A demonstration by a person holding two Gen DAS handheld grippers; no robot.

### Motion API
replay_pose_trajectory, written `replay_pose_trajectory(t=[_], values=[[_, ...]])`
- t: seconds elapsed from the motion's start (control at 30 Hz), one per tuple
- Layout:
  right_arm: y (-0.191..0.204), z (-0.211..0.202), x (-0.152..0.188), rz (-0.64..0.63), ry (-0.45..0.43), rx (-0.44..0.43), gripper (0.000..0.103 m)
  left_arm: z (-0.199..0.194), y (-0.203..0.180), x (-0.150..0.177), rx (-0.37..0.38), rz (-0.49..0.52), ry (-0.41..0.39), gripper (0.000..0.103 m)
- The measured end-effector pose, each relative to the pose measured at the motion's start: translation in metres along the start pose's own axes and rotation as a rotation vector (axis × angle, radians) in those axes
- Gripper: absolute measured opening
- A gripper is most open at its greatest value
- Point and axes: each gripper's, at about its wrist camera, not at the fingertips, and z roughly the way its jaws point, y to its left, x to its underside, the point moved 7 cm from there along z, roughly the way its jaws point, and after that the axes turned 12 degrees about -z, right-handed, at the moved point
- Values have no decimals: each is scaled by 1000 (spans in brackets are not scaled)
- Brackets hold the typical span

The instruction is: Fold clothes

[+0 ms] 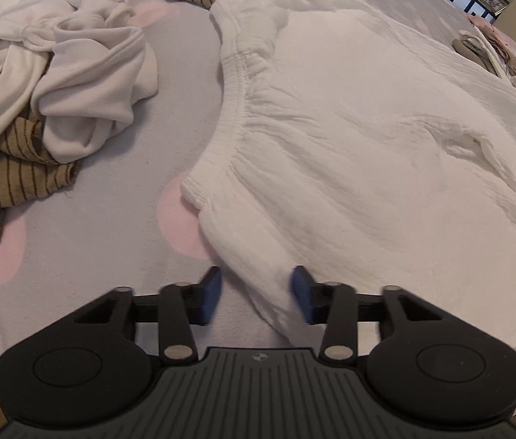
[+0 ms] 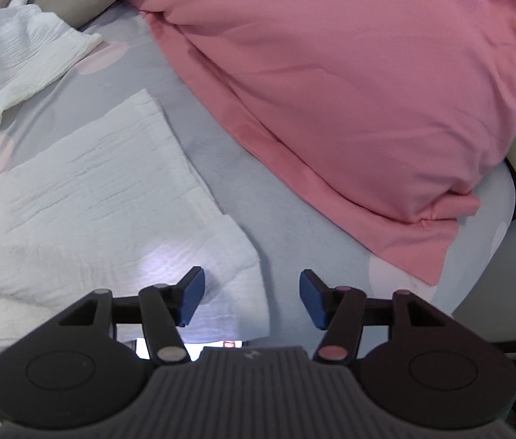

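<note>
Crinkled white gauze garment (image 1: pixel 349 139) flat; elastic-gathered edge.

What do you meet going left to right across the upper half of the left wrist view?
Crumpled off-white garment → bare strip of grey bedsheet with pink spots → spread white crinkled garment → small pile of beige clothes at the right edge.
</note>
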Motion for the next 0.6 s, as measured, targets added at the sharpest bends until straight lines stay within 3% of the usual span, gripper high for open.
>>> replay_pose_trajectory(t=[0.13,0.27,0.33,0.43,0.47,0.6], values=[[-5,0,3,36,0,-13,61,-1,-6,1,9,20,-2,11],[-5,1,1,101,-10,-69,55,-4,-7,2,17,24,-12,6],[0,3,0,115,-3,-104,36,-6,-7,4,17,30,-18,5],[7,1,-3,73,-1,-75,30,-11,-7,3,16,31,-28,4],[7,-1,-5,62,-7,-46,10,-13,-6,2,18,30,-31,4],[5,-11,-10,72,-39,-23,8,-35,-4,-7,40,16,-52,4]])
